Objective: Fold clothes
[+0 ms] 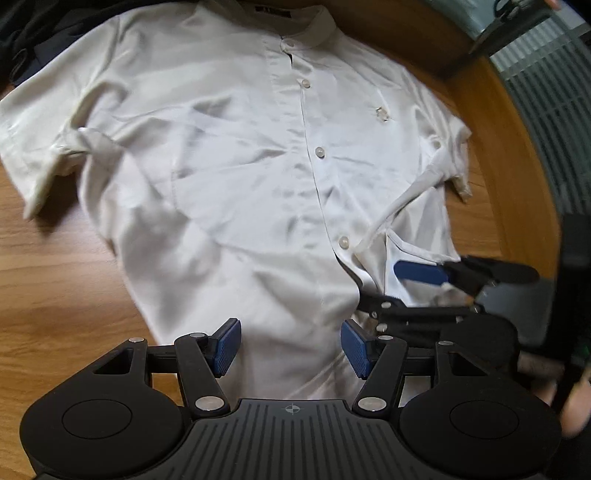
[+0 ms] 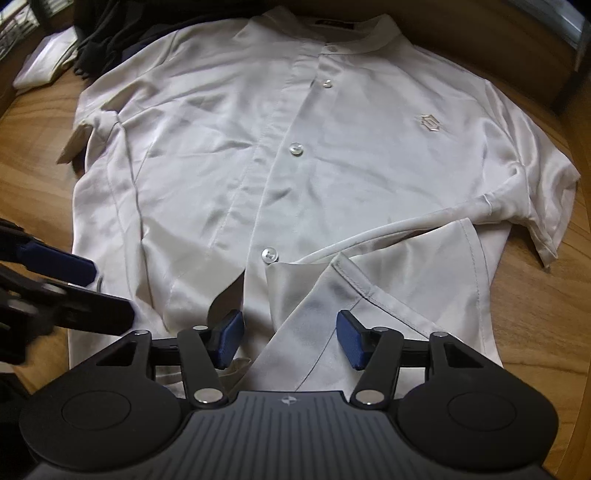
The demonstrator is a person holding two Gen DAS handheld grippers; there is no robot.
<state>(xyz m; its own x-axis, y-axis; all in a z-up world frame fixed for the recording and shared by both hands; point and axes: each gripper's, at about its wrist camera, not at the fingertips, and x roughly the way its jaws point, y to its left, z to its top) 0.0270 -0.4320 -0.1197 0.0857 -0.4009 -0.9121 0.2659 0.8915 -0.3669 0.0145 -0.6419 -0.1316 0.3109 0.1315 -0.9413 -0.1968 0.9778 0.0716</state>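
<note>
On the wooden table (image 2: 44, 173) a white short-sleeved shirt (image 2: 280, 155) lies face up, buttoned, its collar far from both cameras and its hem nearest them, so its long axis runs straight away from the fingers. Both grippers hang over the hem end, pointing steeply down. The left gripper (image 1: 290, 349) has its blue-padded fingers apart over the hem just left of the button placket, with only flat cloth below them and nothing pinched. The right gripper (image 2: 290, 339) also has its fingers apart, straddling a turned-back flap (image 2: 369, 273) at the shirt's lower right corner without pressing on it. That flap lies directly under the right gripper, so the right hand is the nearer one to flatten or lift it.

Only the right wrist view shows the flap's stitched edge and the chest emblem (image 2: 430, 122) clearly, plus dark clothes (image 2: 110, 33) beyond the collar. The left wrist view shows the left sleeve (image 1: 40, 147) spread fully on the table.
</note>
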